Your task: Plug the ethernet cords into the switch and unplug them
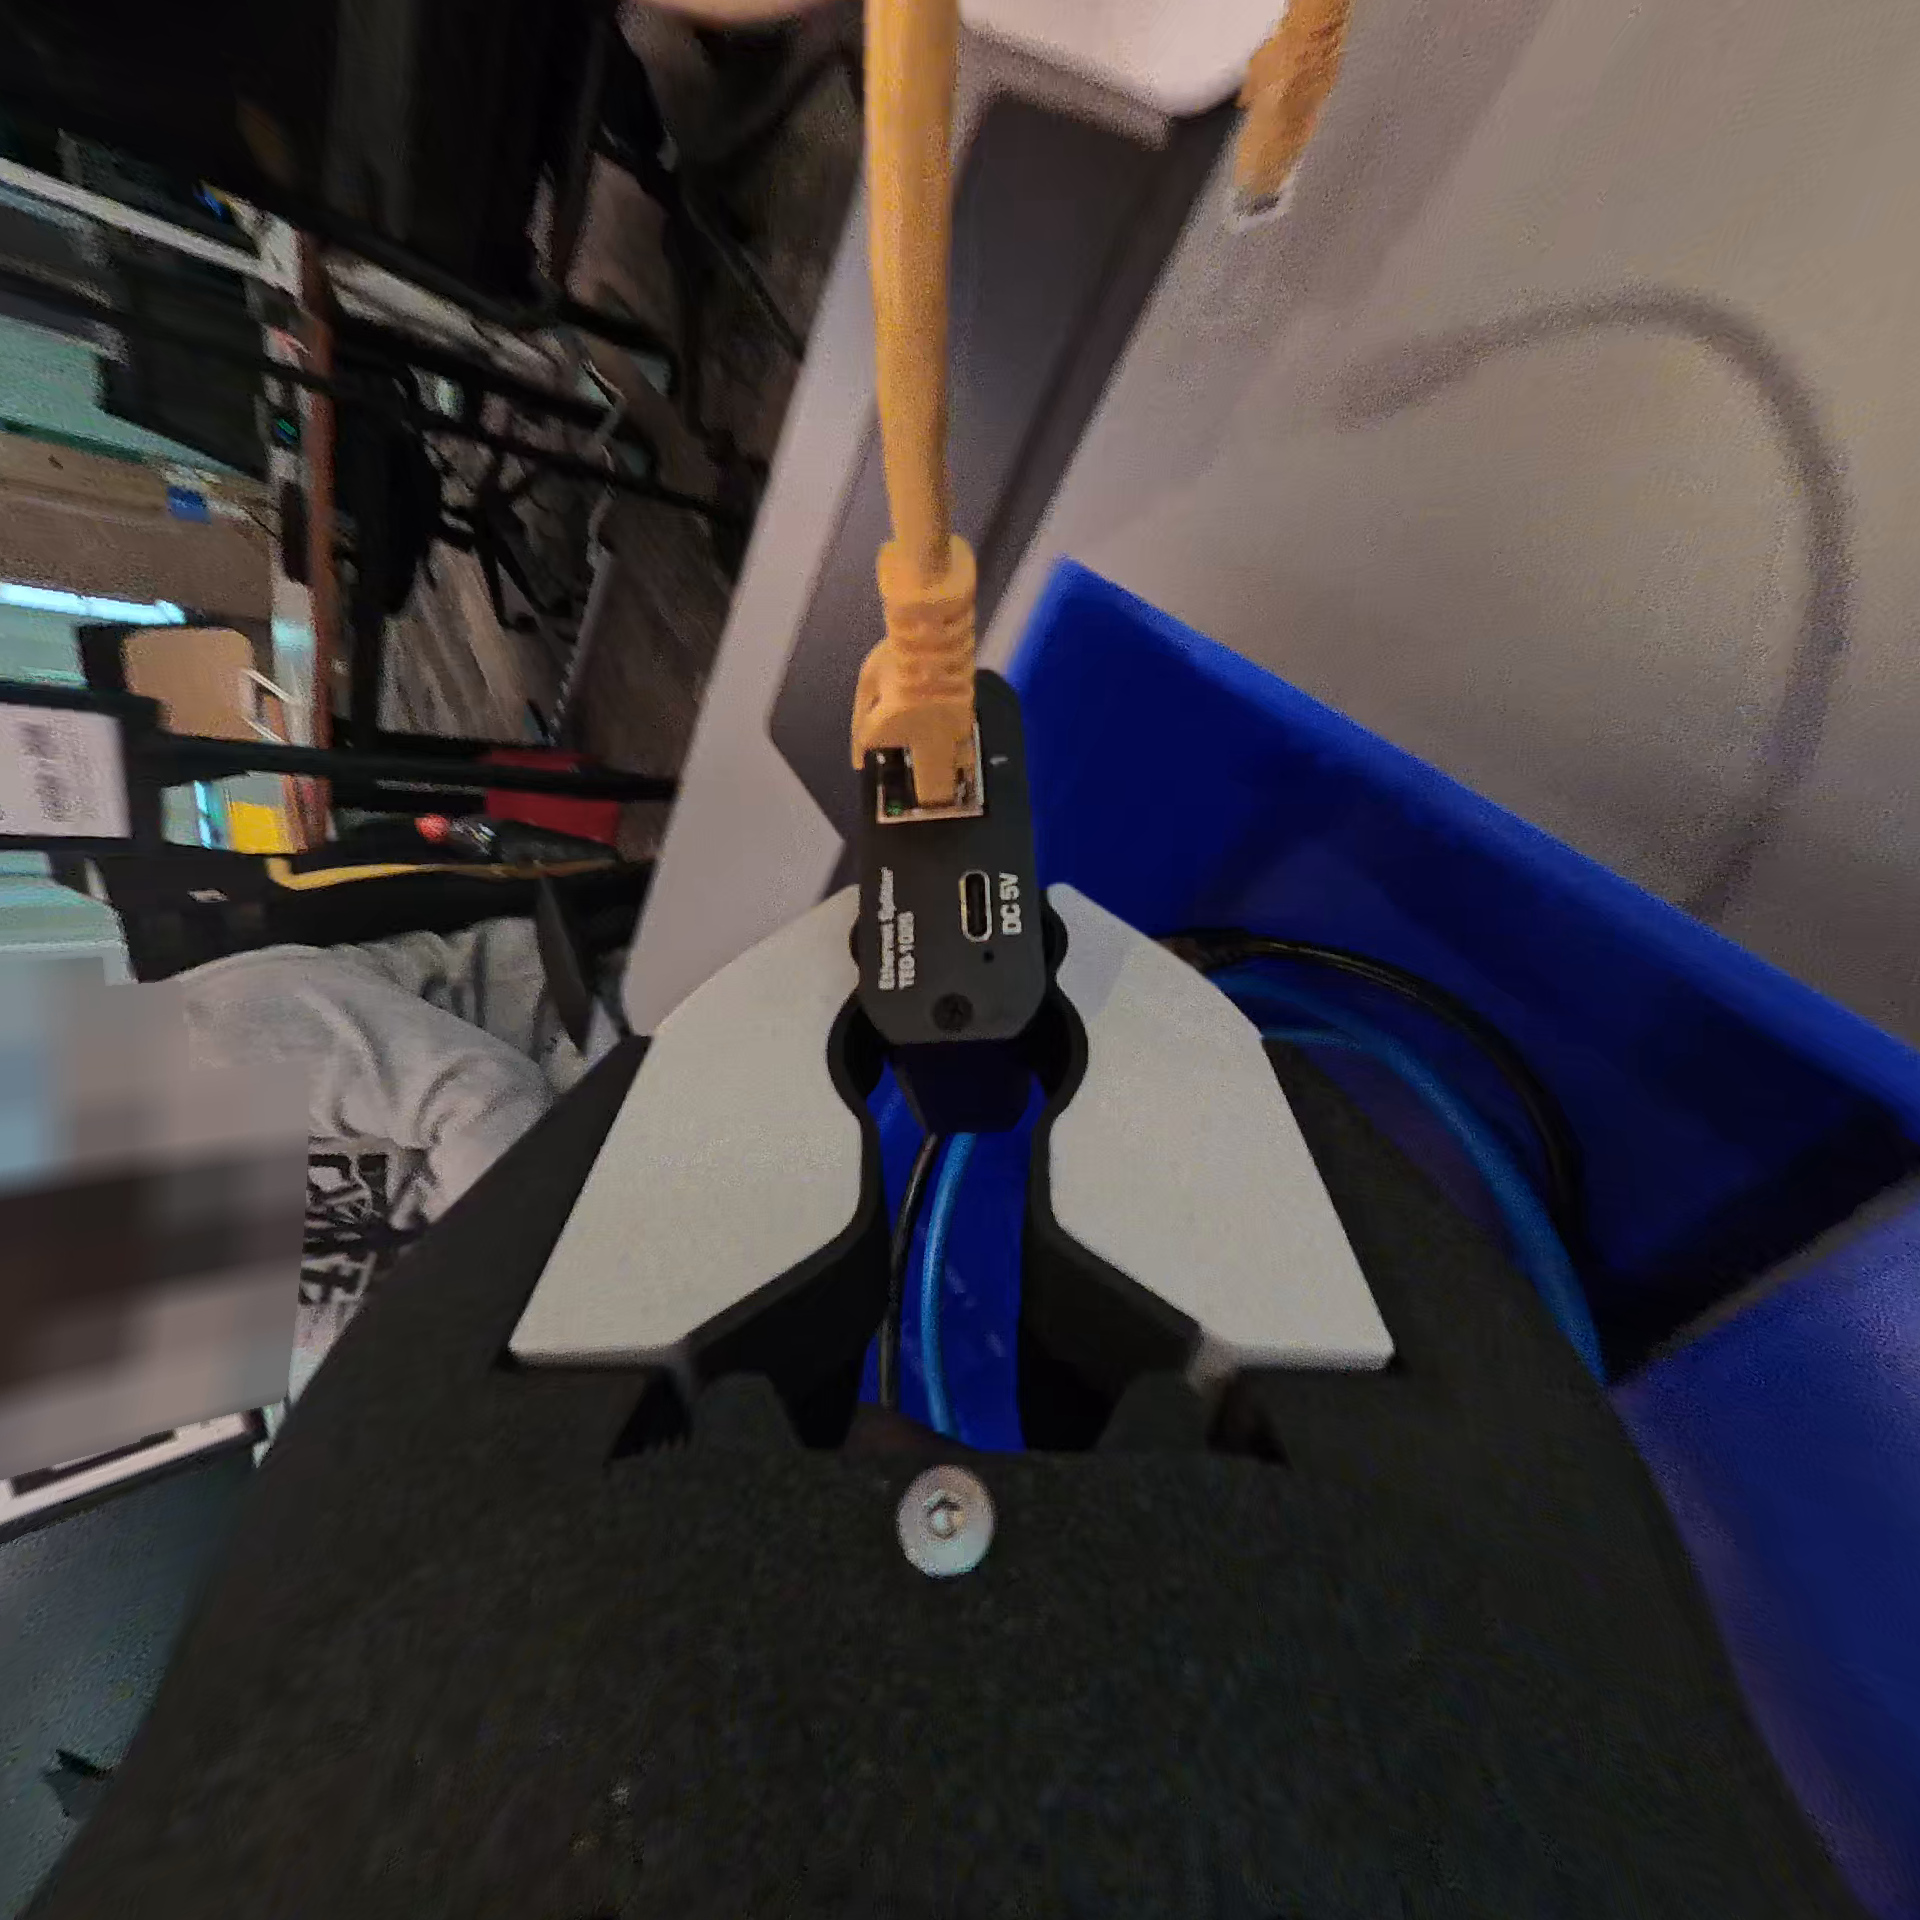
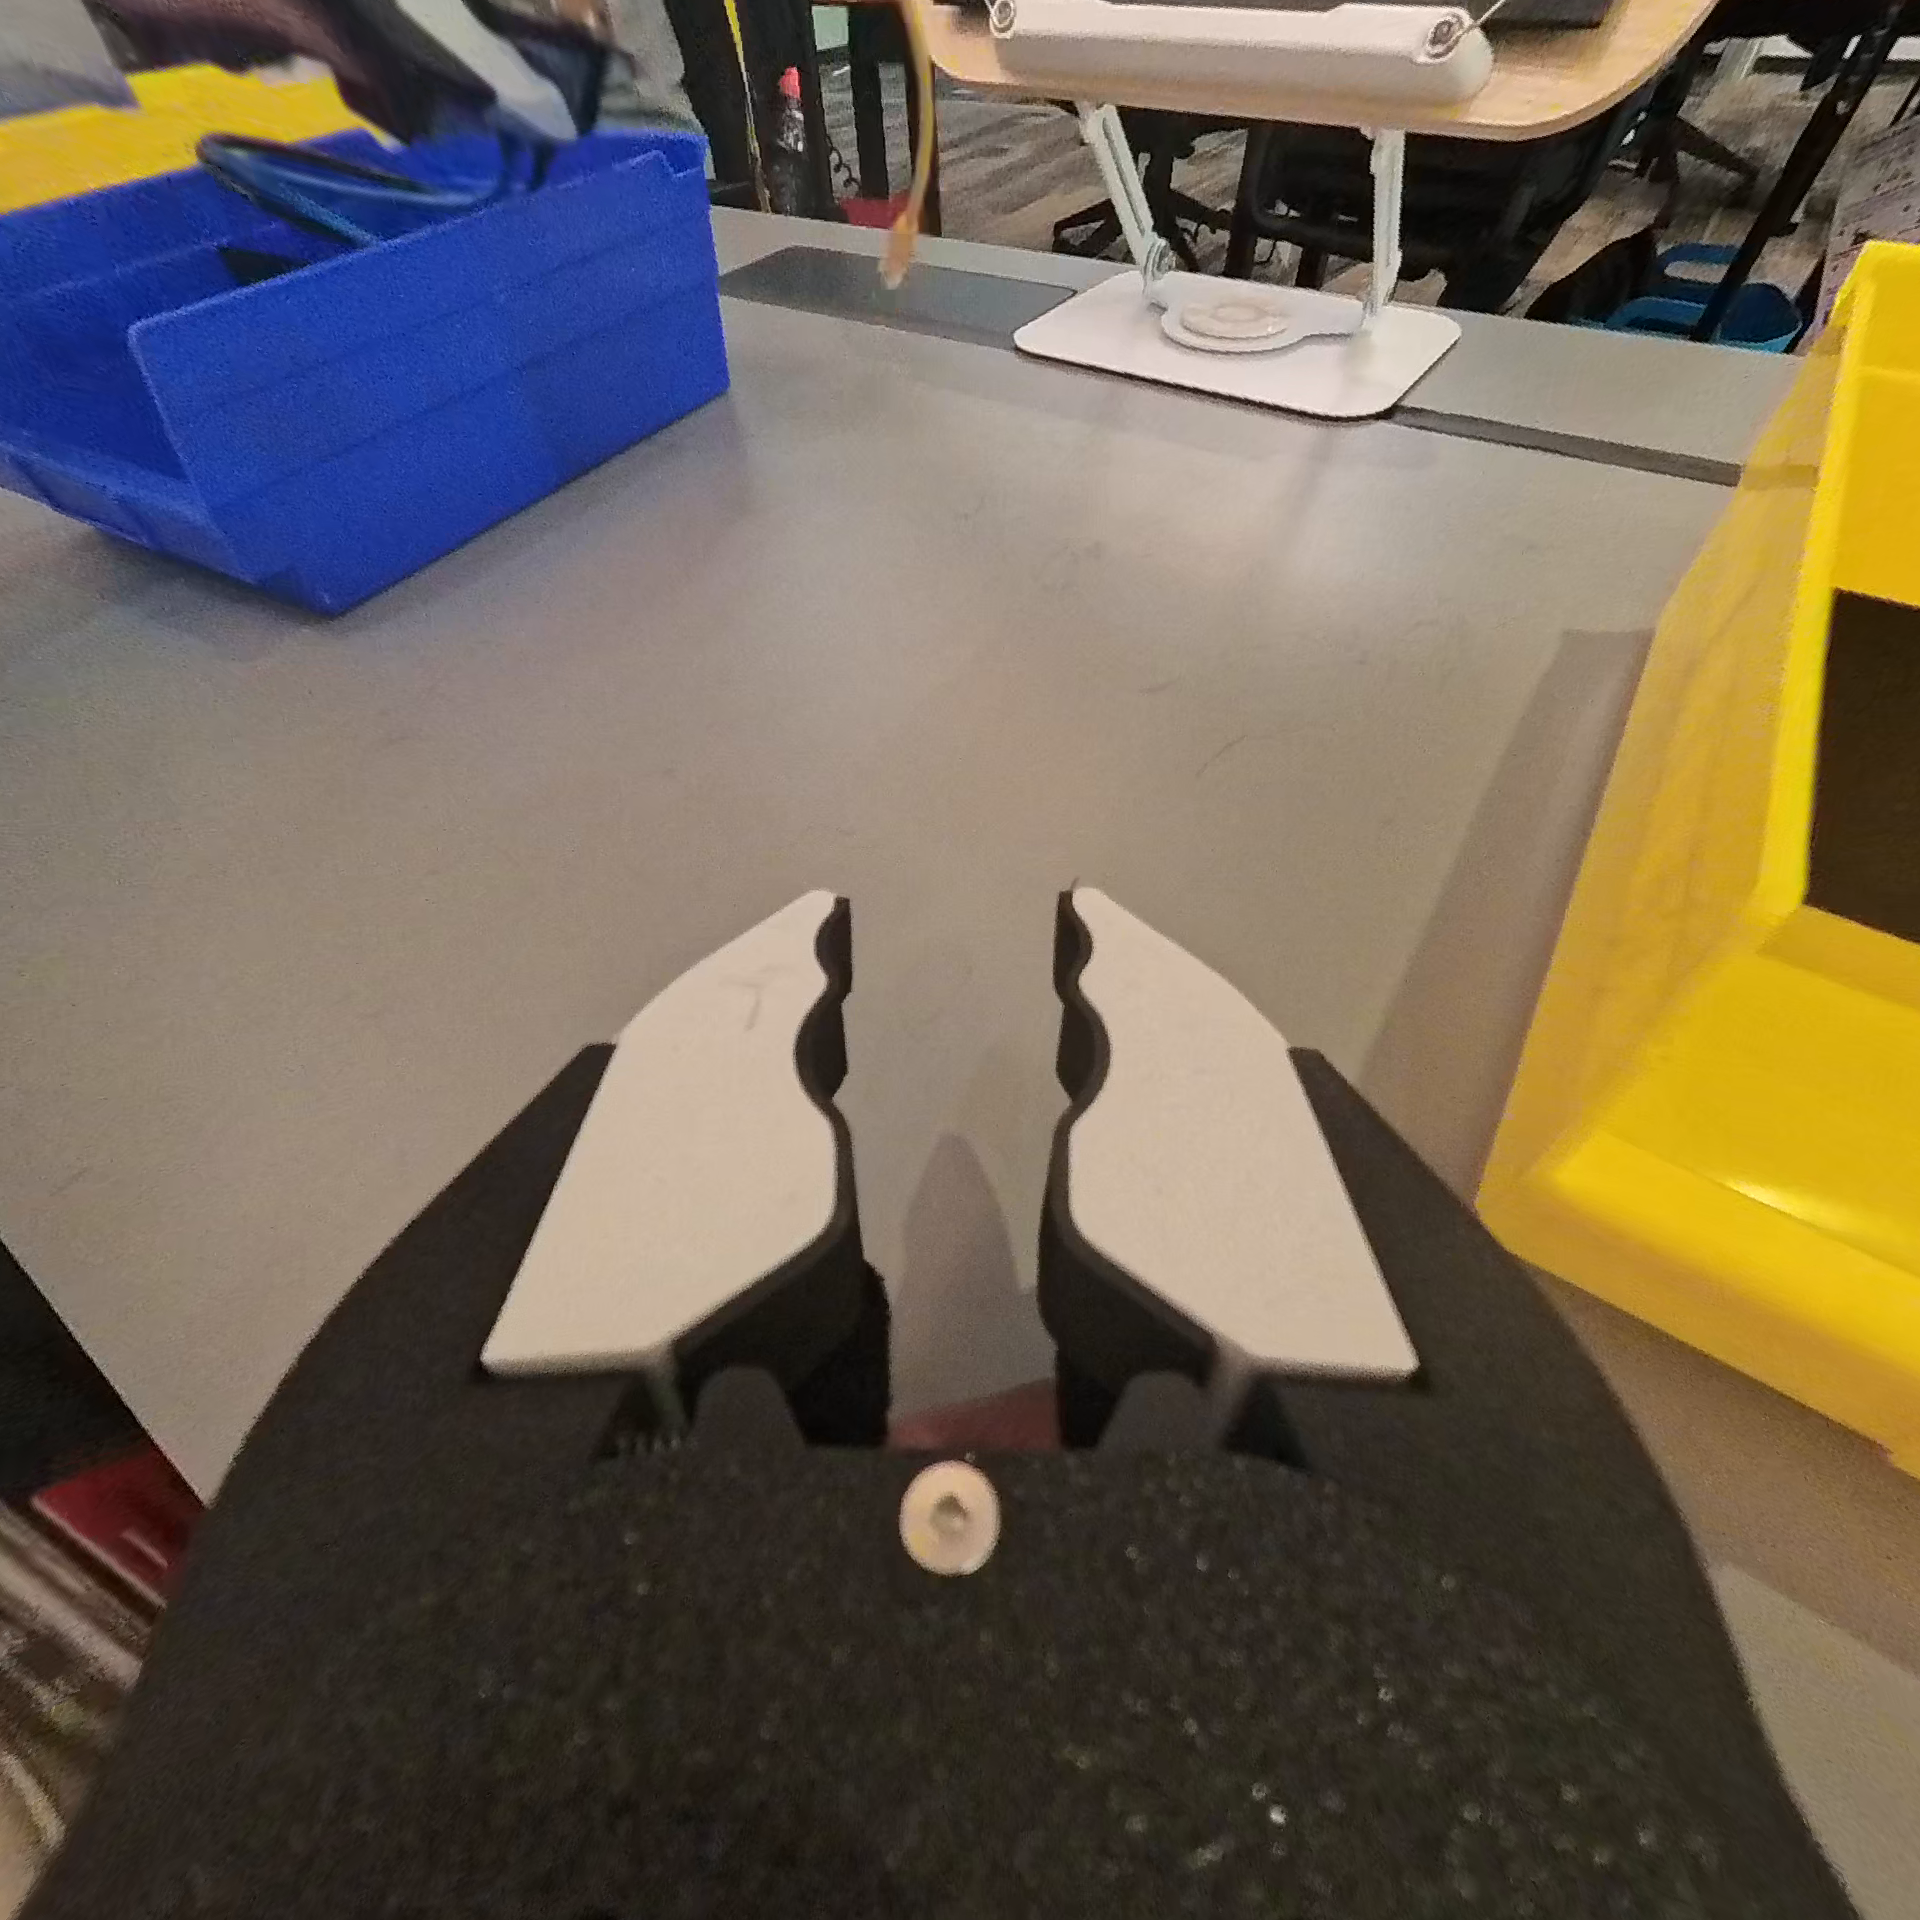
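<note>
Jaws of the right gripper (image 2: 954, 914) stand apart with nothing between them above the grey worktop (image 2: 935, 644), a blue bin (image 2: 436, 395) far ahead to their left. Left gripper (image 1: 958, 940) jaws are clamped on the black switch (image 1: 951, 894), raised over that bin, and an orange ethernet cord (image 1: 914, 416) is plugged into the port just beyond the jaws.

The small black box-shaped ethernet switch (image 1: 954, 883) is raised over the blue plastic bin, clamped at its lower end between two grey fingers; its face shows one metal-rimmed network port near the top, an oval charging socket below it and white print; an orange ethernet cord (image 1: 912, 312) with a ribbed boot has its plug seated in that port, a green light glowing beside it; the cord's loose end (image 1: 1283, 114) dangles apart, blurred; a blue cord (image 1: 1496, 1164) lies coiled inside the bin.
</note>
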